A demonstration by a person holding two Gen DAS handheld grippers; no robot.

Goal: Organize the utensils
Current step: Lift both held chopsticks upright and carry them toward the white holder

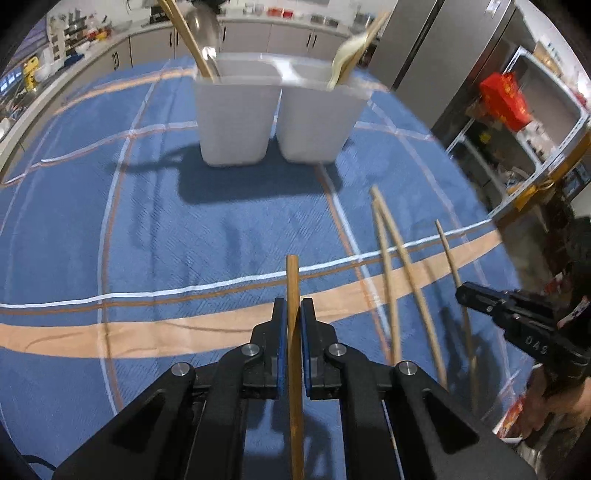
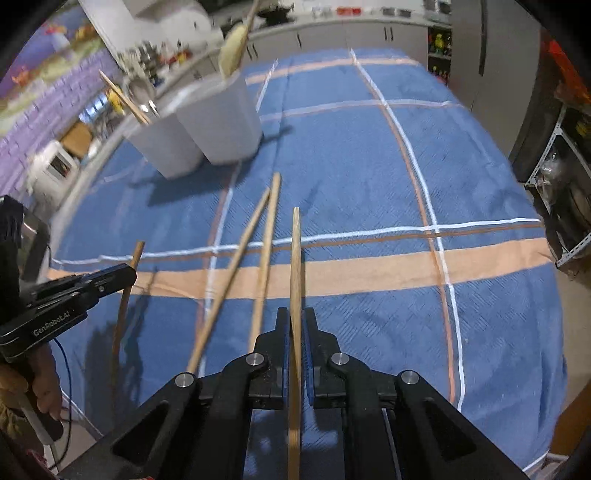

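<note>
My left gripper (image 1: 293,321) is shut on a wooden chopstick (image 1: 292,280) that pokes out ahead of the pads, above the blue checked tablecloth (image 1: 147,240). My right gripper (image 2: 295,325) is shut on another chopstick (image 2: 295,254). Two loose chopsticks (image 2: 240,258) lie crossed on the cloth between the grippers. Two white containers (image 1: 236,122) stand side by side at the far end. The left one holds chopsticks and a metal spoon (image 1: 205,26). The right one (image 1: 317,122) holds a cream spatula (image 1: 347,55). Each gripper shows at the edge of the other view, the right gripper (image 1: 461,293) and the left gripper (image 2: 129,275).
Kitchen counters with cabinets (image 1: 277,37) run behind the table. A steel fridge (image 1: 443,55) and a metal rack with a red box (image 1: 504,99) stand to the right. A person's hand (image 2: 44,387) grips the left tool's handle by the table's near edge.
</note>
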